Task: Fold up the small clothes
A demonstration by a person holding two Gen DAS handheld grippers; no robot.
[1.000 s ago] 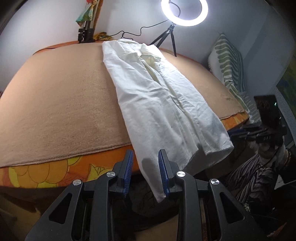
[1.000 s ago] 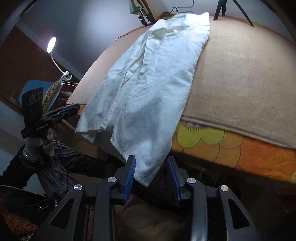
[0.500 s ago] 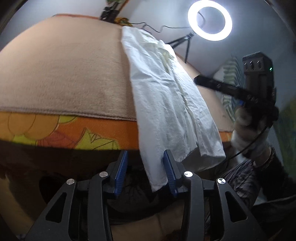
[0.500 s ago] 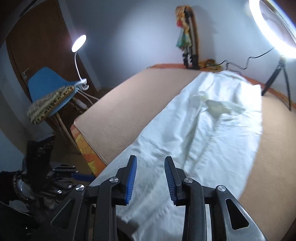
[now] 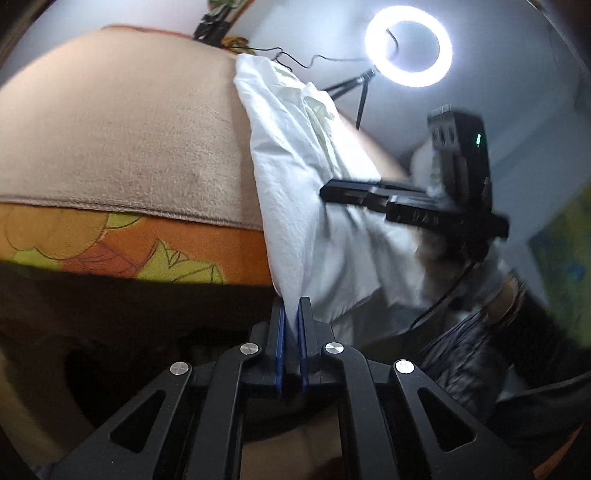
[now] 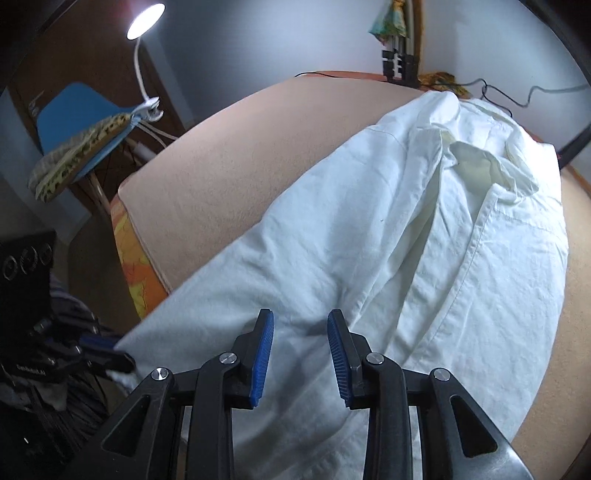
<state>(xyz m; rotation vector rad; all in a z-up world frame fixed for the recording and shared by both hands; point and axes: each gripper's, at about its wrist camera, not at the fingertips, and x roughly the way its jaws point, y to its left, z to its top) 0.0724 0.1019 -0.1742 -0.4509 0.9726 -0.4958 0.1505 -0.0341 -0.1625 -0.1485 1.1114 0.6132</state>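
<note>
A white collared shirt [image 5: 295, 177] lies lengthwise on a bed with a tan blanket [image 5: 110, 140], its hem hanging over the near edge. My left gripper [image 5: 290, 314] is shut on the hem's lower left corner, below the mattress edge. The right gripper's body [image 5: 413, 210] shows in the left wrist view, over the shirt's right side. In the right wrist view the shirt [image 6: 424, 240] fills the middle, collar at the far end. My right gripper [image 6: 300, 325] is open just above the cloth near the hem, with nothing between its pads.
The mattress side [image 5: 129, 247] is orange with a leaf print. A lit ring light [image 5: 408, 51] on a tripod stands behind the bed. A blue chair [image 6: 77, 122] with a patterned cloth and a clip lamp [image 6: 146, 16] stand to the left.
My left gripper has closed on the shirt's hem corner. My right gripper has risen from below the hem to above the shirt on the bed and stays open.
</note>
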